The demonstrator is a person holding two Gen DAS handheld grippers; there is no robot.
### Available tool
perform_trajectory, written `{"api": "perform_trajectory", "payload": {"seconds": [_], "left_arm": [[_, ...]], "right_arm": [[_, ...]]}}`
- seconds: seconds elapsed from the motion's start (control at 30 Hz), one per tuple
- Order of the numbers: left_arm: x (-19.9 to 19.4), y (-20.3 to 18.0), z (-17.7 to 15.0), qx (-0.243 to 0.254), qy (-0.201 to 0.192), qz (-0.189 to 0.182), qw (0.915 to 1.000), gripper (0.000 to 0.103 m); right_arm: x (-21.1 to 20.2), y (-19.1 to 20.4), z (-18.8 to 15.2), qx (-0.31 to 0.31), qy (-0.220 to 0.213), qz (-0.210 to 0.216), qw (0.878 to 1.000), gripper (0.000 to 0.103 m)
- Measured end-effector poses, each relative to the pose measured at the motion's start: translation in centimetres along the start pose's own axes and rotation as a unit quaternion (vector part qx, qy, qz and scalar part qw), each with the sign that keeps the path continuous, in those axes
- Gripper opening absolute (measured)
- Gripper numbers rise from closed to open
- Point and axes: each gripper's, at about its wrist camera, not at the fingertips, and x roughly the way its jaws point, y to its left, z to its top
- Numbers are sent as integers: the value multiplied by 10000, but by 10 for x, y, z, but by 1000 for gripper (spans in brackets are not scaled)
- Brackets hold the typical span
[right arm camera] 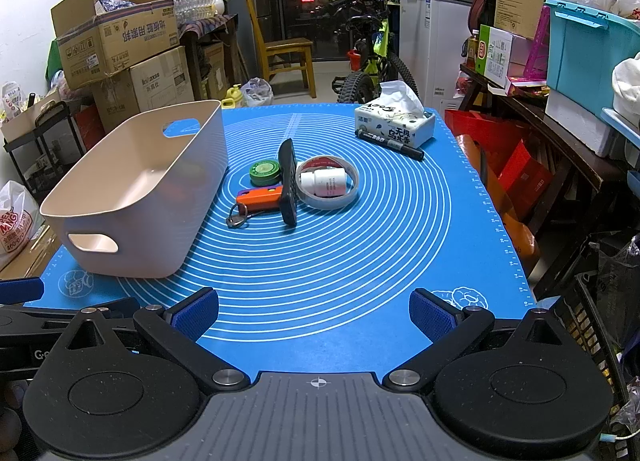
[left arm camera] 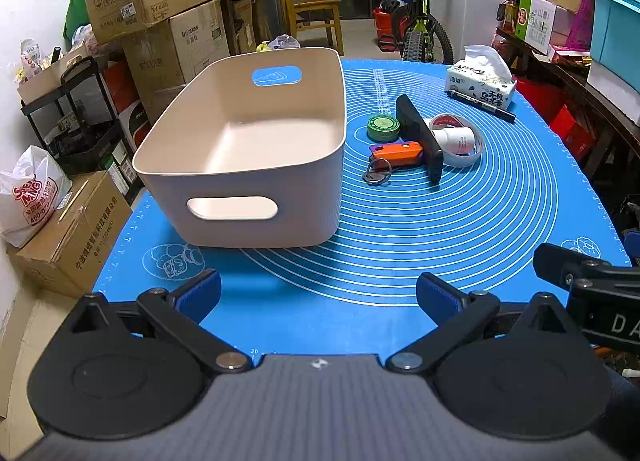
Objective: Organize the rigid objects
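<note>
Hovering at the near tabletop edge, nothing binned yet.

Left wrist view: left claw [left arm camera: 318,295] gaping wide and empty, facing the empty beige bin [left arm camera: 244,153] near the left edge. Right wrist view: right claw [right arm camera: 314,315] likewise spread wide, holding nothing, looking toward mid-tabletop clutter: green tin [right arm camera: 265,173], orange tool [right arm camera: 260,199], black phone [right arm camera: 289,187], tape roll [right arm camera: 328,203] ringing a white bottle [right arm camera: 324,183]. Probably starting; next, reaching forward and closing on one item.

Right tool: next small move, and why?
Probably ease the right tool forward toward the cluster, aiming at the green tin. Both tools are open and hold nothing; the bin looks empty. The tin lies at the cluster's edge nearest the bin, clear of the black phone-like slab leaning on the tape roll.
</note>
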Motion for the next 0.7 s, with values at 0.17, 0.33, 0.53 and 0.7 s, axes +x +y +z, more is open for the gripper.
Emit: {"api": "perform_trajectory", "payload": {"seconds": [0.17, 0.33, 0.53, 0.7], "left_arm": [[0, 0, 0, 0, 1, 2, 10000, 102], [0, 0, 0, -3, 0, -3, 10000, 102], [1, 0, 0, 4, 11, 10, 10000, 102], [1, 2, 0, 19, 14, 26, 10000, 102]], "right_arm": [[-1, -1, 1, 4, 7, 3, 10000, 101], [3, 0, -1, 10, 19, 6, 10000, 101], [3, -1, -4, 21, 55, 15, 10000, 101], [6, 0, -2, 56, 113, 17, 9999, 101]]}}
